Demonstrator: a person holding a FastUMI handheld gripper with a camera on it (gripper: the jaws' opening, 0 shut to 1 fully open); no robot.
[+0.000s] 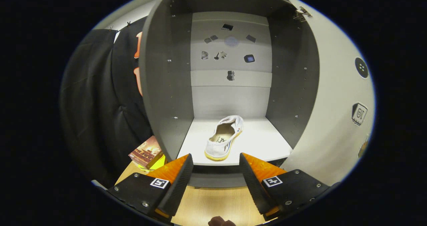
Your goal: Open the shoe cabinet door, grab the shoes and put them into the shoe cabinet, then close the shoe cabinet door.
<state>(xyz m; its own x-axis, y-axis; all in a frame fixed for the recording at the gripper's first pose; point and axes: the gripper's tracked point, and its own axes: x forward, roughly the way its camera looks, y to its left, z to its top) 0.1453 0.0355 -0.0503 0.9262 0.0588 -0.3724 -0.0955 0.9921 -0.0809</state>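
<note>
A white canvas shoe (224, 138) with a yellowish sole lies on the white bottom shelf (263, 142) of the open shoe cabinet (166, 85), heel towards me, toe towards the back wall. The cabinet door (337, 102) is swung wide open on the right, its inner face pale with a few stickers. My gripper (216, 161) hovers just in front of the shelf's front edge, open, with nothing between its orange-and-black fingers (178, 179). The shoe's heel sits just beyond the gap between the fingertips.
The cabinet stands on a light wooden tabletop (213, 202). A small brown box on a yellow item (147, 153) lies left of the cabinet by the left finger. Small stickers dot the cabinet's back wall (230, 52). Black cloth hangs at the left.
</note>
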